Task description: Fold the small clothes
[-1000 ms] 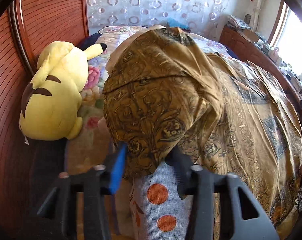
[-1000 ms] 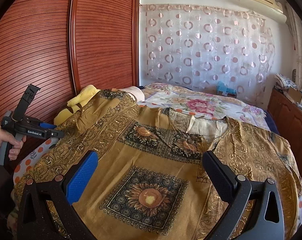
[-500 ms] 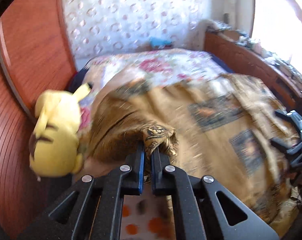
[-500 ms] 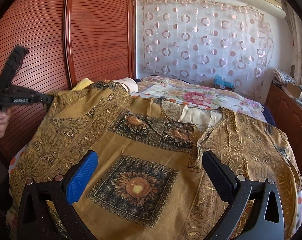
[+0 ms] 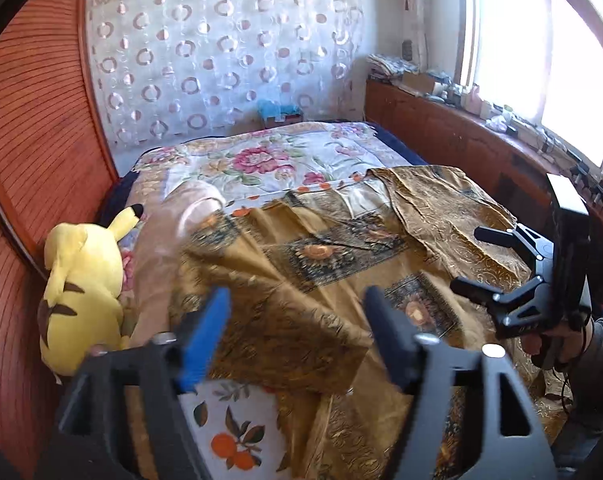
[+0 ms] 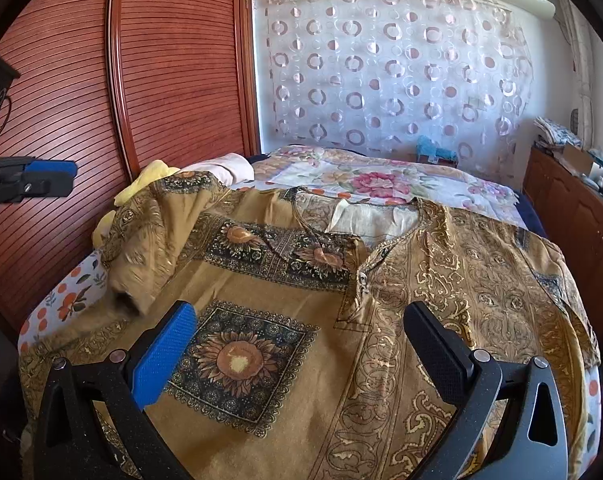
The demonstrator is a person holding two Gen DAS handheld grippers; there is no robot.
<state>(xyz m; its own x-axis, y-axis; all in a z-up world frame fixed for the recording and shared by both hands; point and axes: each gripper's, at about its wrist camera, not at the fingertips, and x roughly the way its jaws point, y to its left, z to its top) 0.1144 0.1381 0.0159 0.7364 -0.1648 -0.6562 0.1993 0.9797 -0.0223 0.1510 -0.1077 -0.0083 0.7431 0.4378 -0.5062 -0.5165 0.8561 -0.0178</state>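
One brown shirt (image 6: pixel 301 320) flat, collar toward curtain (image 6: pixel 381 80), left sleeve folded inward

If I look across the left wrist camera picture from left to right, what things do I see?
Wooden wardrobe door → yellow plush toy → left tool, its jaws opening with nothing between them → brown patterned shirt → right tool → window.

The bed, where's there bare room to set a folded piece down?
Free: the floral quilt between the golden-brown shirt's collar and the circle-print curtain, and a small orange-print sheet corner below the yellow plush. Crowded: the shirt covers the near bed.
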